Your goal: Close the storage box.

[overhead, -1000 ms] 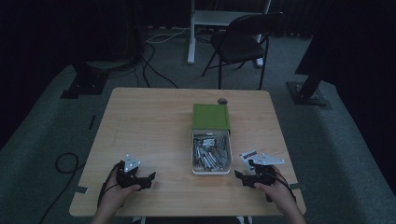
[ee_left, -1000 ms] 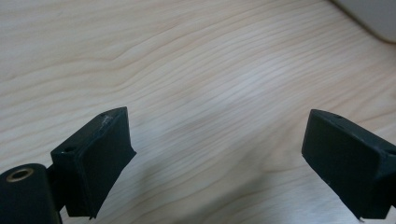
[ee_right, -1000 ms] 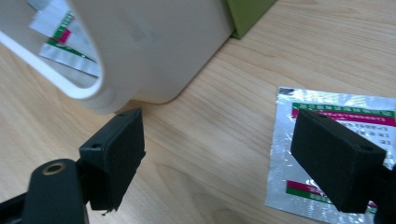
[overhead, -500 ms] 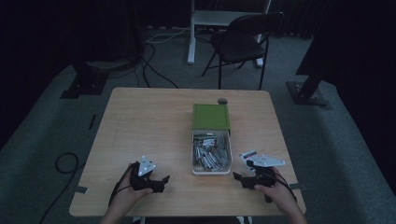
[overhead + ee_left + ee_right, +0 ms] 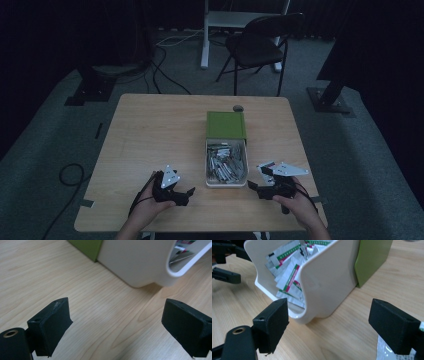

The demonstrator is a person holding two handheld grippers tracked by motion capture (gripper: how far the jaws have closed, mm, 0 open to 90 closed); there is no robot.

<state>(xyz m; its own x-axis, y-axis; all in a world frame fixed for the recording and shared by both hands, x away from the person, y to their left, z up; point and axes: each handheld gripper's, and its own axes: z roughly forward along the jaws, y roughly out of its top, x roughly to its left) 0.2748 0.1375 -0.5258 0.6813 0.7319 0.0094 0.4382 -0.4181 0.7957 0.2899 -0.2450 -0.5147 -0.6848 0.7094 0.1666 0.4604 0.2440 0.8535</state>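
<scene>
High view: the white bin (image 5: 226,183) is sitting near the table's (image 5: 150,130) front edge, holding a pile of packets (image 5: 225,162), with the green box (image 5: 226,124) touching its far end. The left hand-held gripper (image 5: 186,192) and the right hand-held gripper (image 5: 251,186) are flanking the bin, both low over the table and carrying nothing. By this evidence the work is standing at its start: no packet is lying out on the table here. Open room is lying left of the bin and behind the box; a small dark object (image 5: 238,108) is resting near the far edge.

Left gripper view: the left hand-held gripper (image 5: 120,325) is standing wide, with bare table between its jaws. The bin's rounded corner (image 5: 150,277) is near, ahead.

Right gripper view: the right hand-held gripper (image 5: 329,322) is standing wide and empty, facing the bin's side wall (image 5: 327,282). The packets (image 5: 287,277) are leaning inside. One loose packet (image 5: 387,352) is lying beside the right jaw.
</scene>
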